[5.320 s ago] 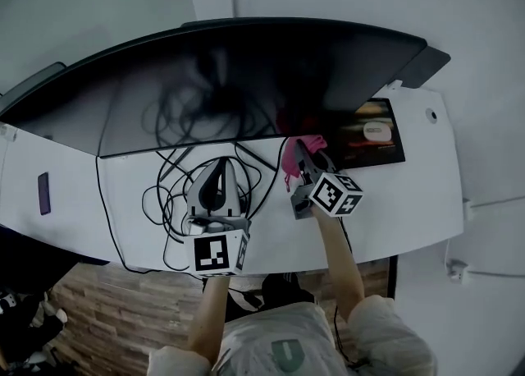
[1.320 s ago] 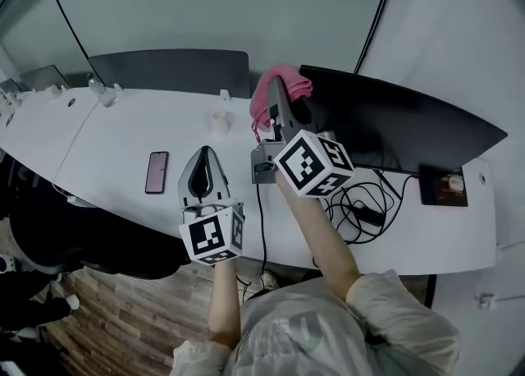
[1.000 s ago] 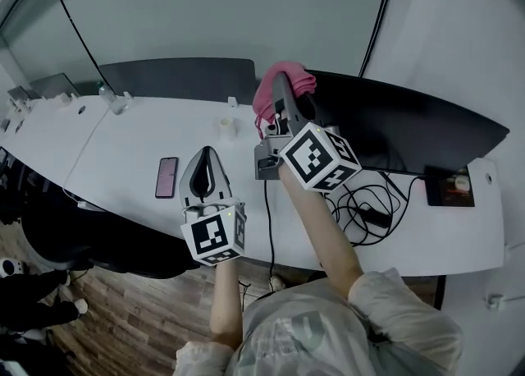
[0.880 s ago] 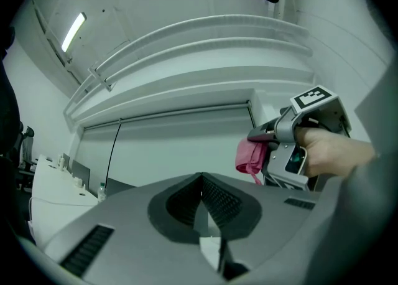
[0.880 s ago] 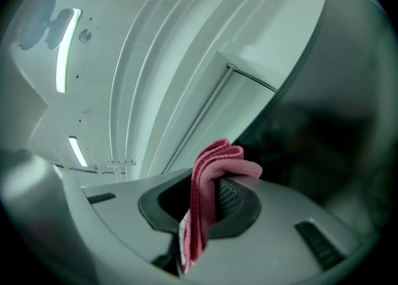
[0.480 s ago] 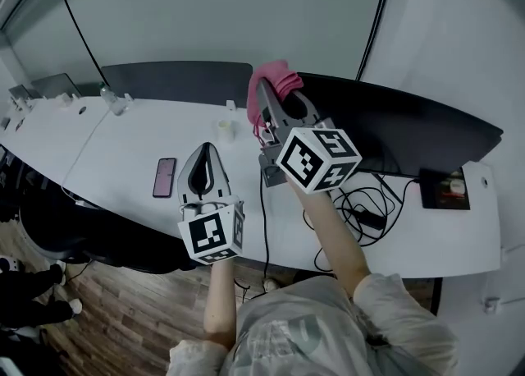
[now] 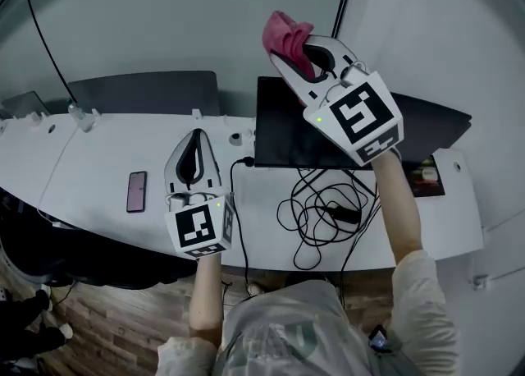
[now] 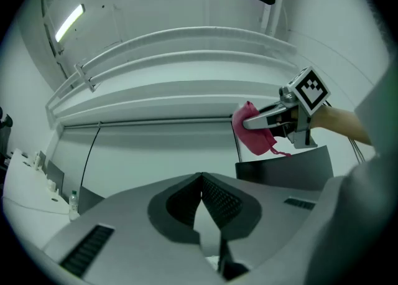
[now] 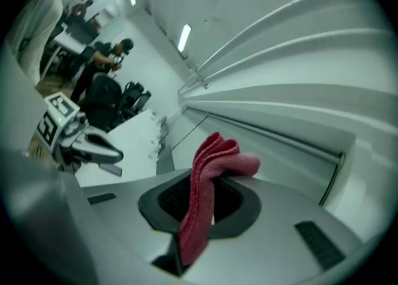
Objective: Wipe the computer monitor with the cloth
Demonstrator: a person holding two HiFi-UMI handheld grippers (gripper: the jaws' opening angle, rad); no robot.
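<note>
Cloth (image 7: 283, 31) lifts off the monitor (image 7: 283, 128), clamped in the right gripper (image 7: 289, 44) jaws, now high above it; left gripper (image 7: 194, 135) jaws closed, empty. Wiping contact looks broken.

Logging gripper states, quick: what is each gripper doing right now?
Left gripper: jaws shut, empty.
Right gripper: jaws shut on the pink cloth.

The right gripper (image 7: 295, 46) blocks the middle of the black flat computer monitor (image 7: 287, 132) in the head view. In the right gripper view, the folded pink knit cloth (image 9: 202, 196) drops out of sight between the jaws, and the distant people (image 9: 99, 53) are just a blur.
</note>
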